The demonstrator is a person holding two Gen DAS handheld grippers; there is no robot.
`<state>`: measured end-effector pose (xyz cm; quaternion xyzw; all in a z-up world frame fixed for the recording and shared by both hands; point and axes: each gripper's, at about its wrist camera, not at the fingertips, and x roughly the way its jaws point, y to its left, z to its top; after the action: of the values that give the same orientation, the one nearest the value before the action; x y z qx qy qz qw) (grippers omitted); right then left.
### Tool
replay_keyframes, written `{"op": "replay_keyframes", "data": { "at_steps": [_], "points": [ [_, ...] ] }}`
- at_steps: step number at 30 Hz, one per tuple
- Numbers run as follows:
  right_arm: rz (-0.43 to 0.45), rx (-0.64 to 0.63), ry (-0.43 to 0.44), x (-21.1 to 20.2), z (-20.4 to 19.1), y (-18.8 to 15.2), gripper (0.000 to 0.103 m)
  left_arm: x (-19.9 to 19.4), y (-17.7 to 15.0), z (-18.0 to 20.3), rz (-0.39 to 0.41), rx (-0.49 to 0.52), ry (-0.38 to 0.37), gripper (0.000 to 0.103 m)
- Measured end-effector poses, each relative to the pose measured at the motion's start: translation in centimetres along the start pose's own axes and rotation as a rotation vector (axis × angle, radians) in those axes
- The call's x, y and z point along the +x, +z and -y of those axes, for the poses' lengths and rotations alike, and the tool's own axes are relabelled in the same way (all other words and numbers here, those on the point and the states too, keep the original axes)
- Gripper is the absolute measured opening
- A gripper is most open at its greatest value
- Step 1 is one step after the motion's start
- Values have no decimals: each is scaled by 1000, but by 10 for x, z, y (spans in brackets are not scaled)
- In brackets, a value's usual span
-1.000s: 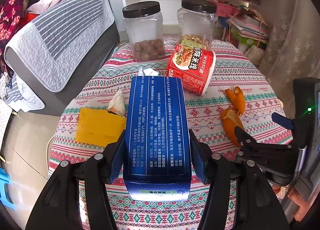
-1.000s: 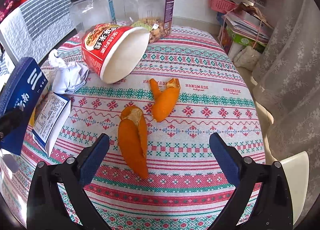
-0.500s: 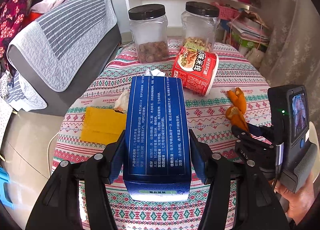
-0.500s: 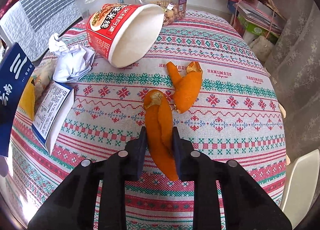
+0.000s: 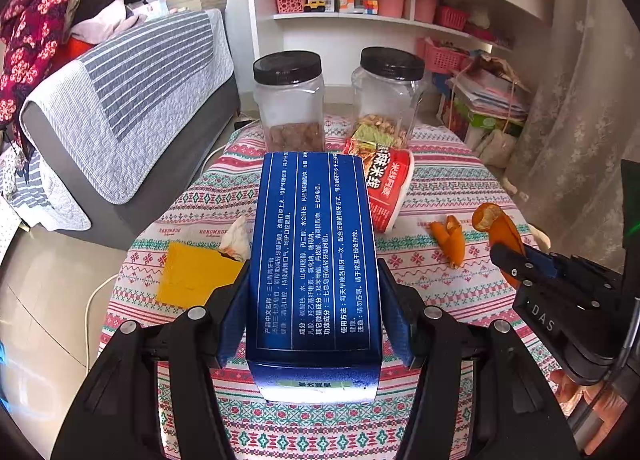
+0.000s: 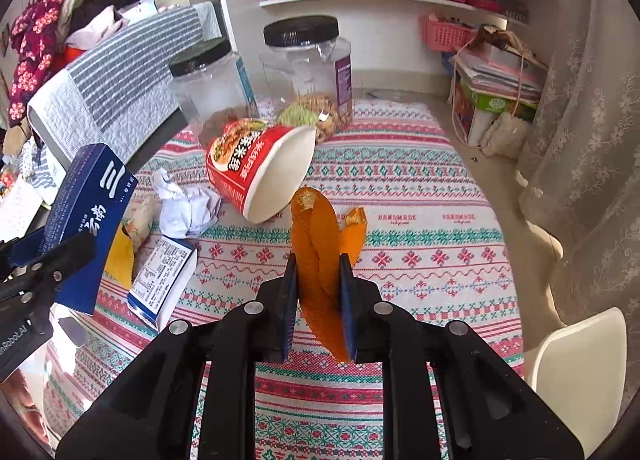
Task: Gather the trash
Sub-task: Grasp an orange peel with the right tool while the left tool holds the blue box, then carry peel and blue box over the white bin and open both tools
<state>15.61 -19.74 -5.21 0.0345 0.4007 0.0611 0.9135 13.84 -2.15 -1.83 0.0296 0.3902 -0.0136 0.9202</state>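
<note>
Left wrist view: left gripper (image 5: 314, 316) clamped on blue box (image 5: 316, 252), jaws pressed against its two long sides, held above the patterned tabletop (image 5: 192, 195). Beyond it, red noodle cup (image 5: 386, 187) tipped on its side (two black-lidded jars behind), loose peel piece (image 5: 450, 240) lying flat.

Right wrist view: right gripper (image 6: 318, 300) pinching long orange peel (image 6: 318, 260) between narrow jaws, lifted clear of the cloth. Crumpled white paper (image 6: 186, 207) beside the cup, small white carton (image 6: 162, 284) near the left.

Two jars (image 6: 256, 83) behind tipped noodle cup (image 6: 256, 175), crumpled paper (image 6: 188, 207) left of it, peel (image 6: 354, 232) right
</note>
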Motion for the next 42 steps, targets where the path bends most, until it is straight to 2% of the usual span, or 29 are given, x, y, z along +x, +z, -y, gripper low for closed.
{"op": "replay_keyframes", "data": {
  "at_steps": [8,23,27,33,42],
  "points": [
    [99,8,-51,-37,27,4,18,-22,5,27,82,45,-27,58],
    [179,51,-200,-85,82,-12,19,-36,2,86,130,115,-106,58],
    [179,88,-247,-97,107,-20,19,-38,-1,104,129,139,-128,58],
    [134,163,-320,-113,154,-41,20,-41,-7,141,130,188,-172,58],
    [124,263,-359,-145,207,-67,20,-51,-23,210,140,282,-253,58]
  ]
}}
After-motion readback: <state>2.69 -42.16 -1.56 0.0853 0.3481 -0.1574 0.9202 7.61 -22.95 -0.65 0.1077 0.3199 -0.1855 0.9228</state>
